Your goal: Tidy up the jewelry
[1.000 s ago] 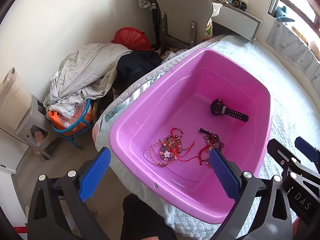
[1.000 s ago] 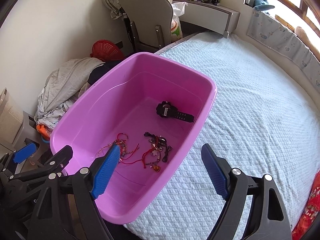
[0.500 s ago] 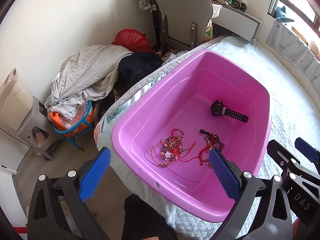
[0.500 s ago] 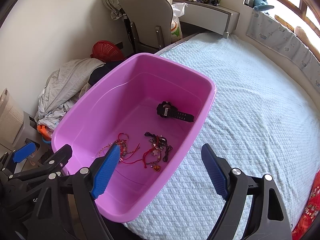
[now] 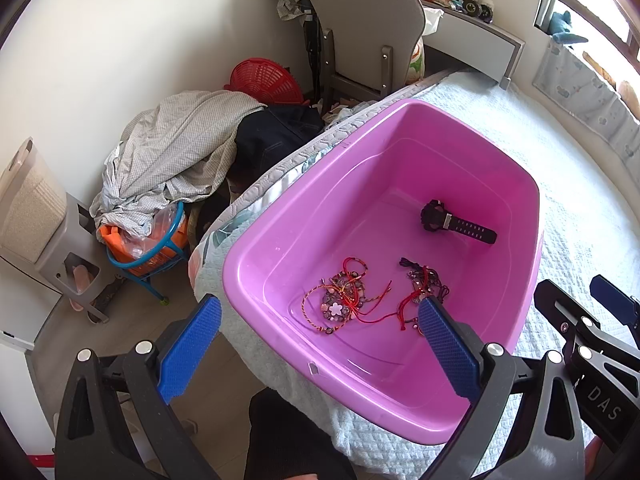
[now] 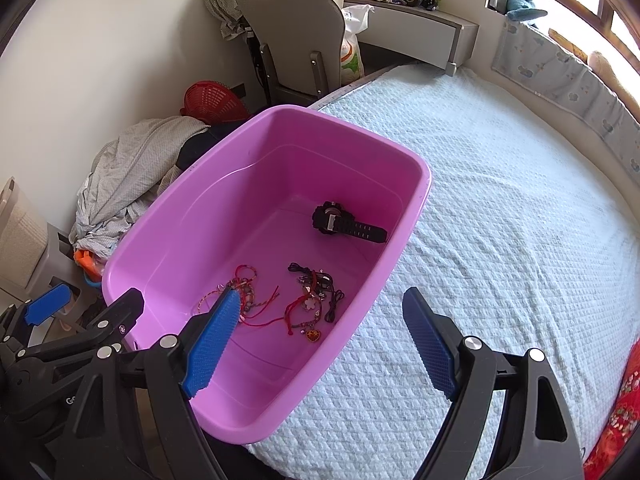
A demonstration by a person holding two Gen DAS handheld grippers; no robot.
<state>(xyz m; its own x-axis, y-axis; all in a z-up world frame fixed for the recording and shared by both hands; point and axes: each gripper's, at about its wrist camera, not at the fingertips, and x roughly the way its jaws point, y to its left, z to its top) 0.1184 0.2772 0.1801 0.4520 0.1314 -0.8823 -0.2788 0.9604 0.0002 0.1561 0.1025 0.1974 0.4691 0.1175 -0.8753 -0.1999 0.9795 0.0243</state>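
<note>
A pink plastic tub [image 5: 280, 216] sits on the near-left corner of the bed. On its floor lie a black wristwatch [image 5: 456, 226], a tangle of red cord and bead bracelets [image 5: 344, 300], and a second, darker tangle [image 5: 424, 284]. My left gripper [image 5: 318, 302] hovers open above the tub's near end, holding nothing. From the right wrist view the tub [image 6: 404, 216], watch [image 6: 344, 224] and charm bracelets [image 6: 312, 300] show too. My right gripper [image 6: 322, 294] is open and empty over the tub's near right rim, one finger [image 6: 212, 344] covering part of the left tangle.
A pale blue quilted bed [image 6: 500, 200] spreads to the right. Left of it on the floor are a clothes heap [image 5: 176, 160], a red basket [image 5: 264, 80], a blue-rimmed basket [image 5: 148, 248] and a grey stand [image 5: 44, 232]. A grey chair [image 5: 364, 28] and a desk [image 6: 420, 28] stand behind.
</note>
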